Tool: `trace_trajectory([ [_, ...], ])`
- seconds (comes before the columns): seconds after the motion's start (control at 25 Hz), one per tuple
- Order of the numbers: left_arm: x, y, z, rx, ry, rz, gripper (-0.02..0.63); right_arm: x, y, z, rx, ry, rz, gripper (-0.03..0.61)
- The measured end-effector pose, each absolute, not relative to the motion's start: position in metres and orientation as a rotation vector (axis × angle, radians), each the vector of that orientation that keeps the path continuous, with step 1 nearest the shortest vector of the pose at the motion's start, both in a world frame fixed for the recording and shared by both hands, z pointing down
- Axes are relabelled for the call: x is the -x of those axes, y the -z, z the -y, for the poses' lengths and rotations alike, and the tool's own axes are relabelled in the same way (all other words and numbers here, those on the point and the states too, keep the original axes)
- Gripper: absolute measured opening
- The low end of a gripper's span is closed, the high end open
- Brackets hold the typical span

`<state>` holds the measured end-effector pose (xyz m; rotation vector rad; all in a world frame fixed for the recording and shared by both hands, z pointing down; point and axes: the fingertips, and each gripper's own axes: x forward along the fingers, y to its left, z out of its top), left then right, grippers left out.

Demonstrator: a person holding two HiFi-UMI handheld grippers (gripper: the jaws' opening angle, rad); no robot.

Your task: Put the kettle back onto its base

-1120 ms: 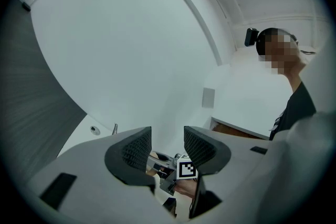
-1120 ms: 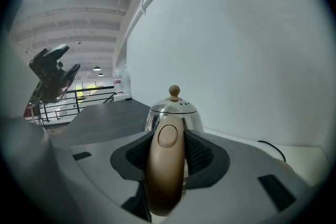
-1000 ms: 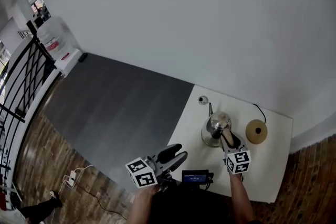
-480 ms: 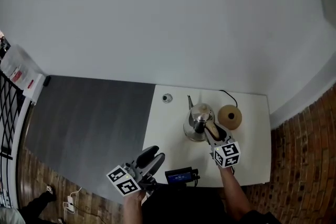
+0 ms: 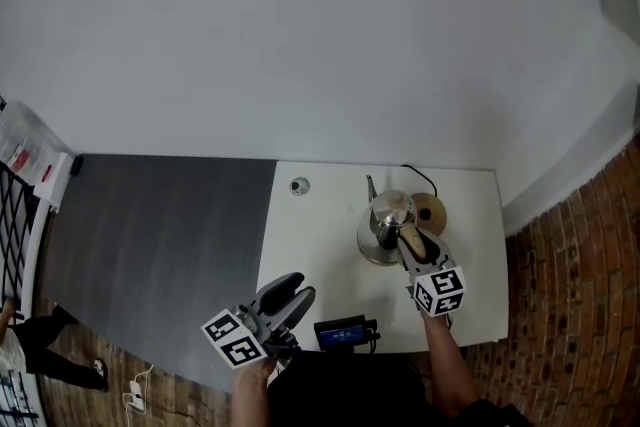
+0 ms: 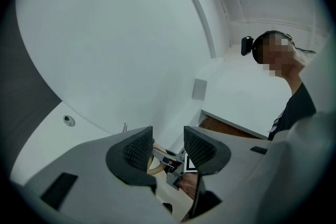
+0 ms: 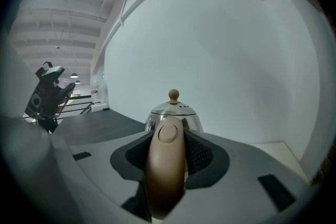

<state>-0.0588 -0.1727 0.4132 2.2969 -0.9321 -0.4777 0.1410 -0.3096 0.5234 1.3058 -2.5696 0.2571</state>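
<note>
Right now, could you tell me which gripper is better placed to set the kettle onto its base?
Right. The right gripper grips the kettle by its handle, with the round base beside it. The left gripper is open, empty and off at the near edge of the table.

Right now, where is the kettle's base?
In the head view the base sits on the white table toward its far right, just right of the kettle and partly hidden by it. The right gripper grips the kettle.
</note>
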Motion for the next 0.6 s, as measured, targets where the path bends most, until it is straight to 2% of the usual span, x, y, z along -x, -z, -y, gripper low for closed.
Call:
trace_trajectory([
  [0.6,0.0,-0.418,0.193,-2.328,0.411,0.823,0.199,-0.214,-0.516,0.323,-1.436,-0.262,2.519,0.155],
])
